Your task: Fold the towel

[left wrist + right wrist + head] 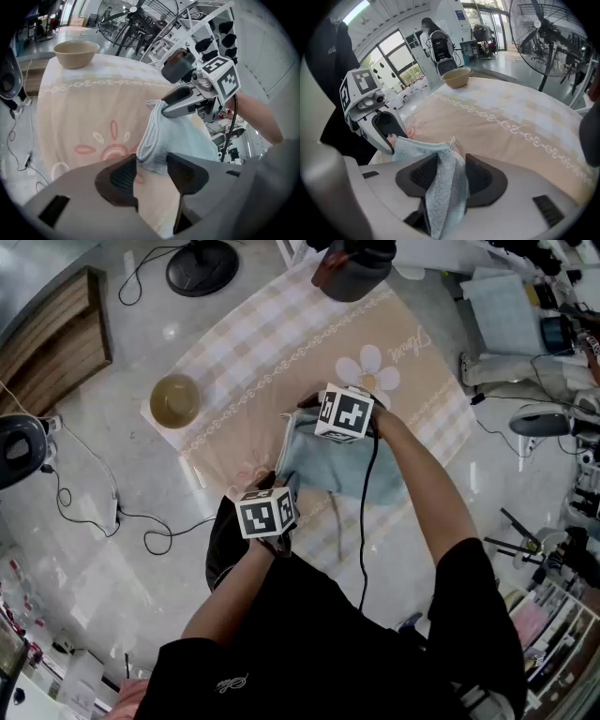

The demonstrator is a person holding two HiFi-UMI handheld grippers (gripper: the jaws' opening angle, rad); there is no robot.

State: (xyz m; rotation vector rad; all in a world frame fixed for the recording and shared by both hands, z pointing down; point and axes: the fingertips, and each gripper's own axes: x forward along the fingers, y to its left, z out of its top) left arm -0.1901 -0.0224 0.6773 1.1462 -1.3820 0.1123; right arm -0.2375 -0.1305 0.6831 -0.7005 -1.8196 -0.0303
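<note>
While clamped near-left in the left tongs (152,161) and far-right in the right tongs (451,171), runs bunched as a towel (375,479) between both, over the table (441,409).

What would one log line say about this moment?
left gripper: gripping towel | right gripper: gripping towel | towel: bunched between both, over tablecloth | bowl: apart

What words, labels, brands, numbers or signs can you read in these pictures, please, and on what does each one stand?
Tablecloth: a cursive word beside the flower print, too blurred to read.
Black shirt: a small cursive logo, too small to read.
Marker cubes: black-and-white square patterns only, no letters.
</note>
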